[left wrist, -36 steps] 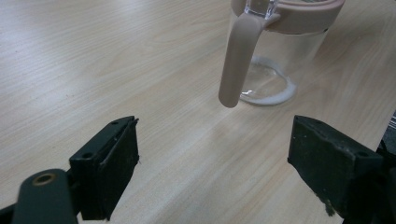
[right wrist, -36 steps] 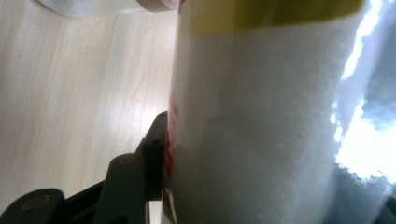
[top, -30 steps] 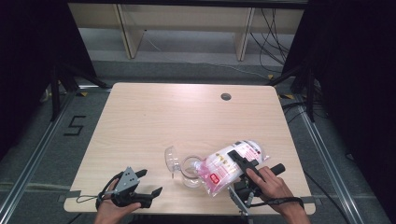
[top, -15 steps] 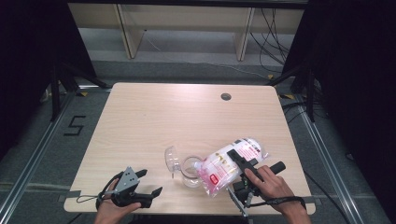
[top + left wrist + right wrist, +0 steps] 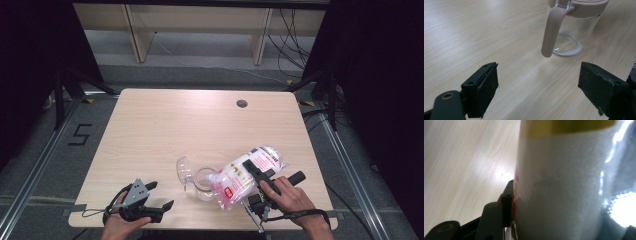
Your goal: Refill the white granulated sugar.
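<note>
Your right gripper clamps the bag of white grains near the table's right front, its long axis tilting down-left with the mouth over the clear jug just left; your open, empty left gripper sits farther left.
</note>
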Demonstrator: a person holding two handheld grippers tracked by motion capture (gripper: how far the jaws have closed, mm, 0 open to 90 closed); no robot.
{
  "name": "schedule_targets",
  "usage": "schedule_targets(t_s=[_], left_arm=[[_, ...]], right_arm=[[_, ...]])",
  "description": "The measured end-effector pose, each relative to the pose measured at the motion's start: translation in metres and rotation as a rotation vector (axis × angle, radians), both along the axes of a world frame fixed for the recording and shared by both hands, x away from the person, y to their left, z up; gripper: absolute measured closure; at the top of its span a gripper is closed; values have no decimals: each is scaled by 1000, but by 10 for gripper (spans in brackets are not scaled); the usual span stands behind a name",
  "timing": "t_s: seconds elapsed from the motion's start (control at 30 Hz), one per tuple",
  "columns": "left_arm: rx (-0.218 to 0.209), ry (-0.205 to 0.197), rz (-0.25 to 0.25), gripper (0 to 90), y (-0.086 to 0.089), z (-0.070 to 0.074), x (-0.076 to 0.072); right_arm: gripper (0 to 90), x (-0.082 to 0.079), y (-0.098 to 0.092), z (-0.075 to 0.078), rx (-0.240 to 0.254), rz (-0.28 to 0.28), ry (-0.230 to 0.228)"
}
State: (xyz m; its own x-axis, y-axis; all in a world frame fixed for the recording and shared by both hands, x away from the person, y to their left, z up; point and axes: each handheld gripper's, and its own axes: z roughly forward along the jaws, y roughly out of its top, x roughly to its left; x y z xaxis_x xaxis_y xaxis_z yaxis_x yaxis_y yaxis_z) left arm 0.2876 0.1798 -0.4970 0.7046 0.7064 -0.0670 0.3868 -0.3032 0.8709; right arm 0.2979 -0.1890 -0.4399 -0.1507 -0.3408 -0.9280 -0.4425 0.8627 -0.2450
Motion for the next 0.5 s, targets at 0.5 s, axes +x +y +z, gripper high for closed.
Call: schedule_targets(t_s=[0.5], left_arm=[[11, -3, -2, 157, 0, 1, 0]], right_arm=[[532, 1, 3, 0, -40, 18, -11]])
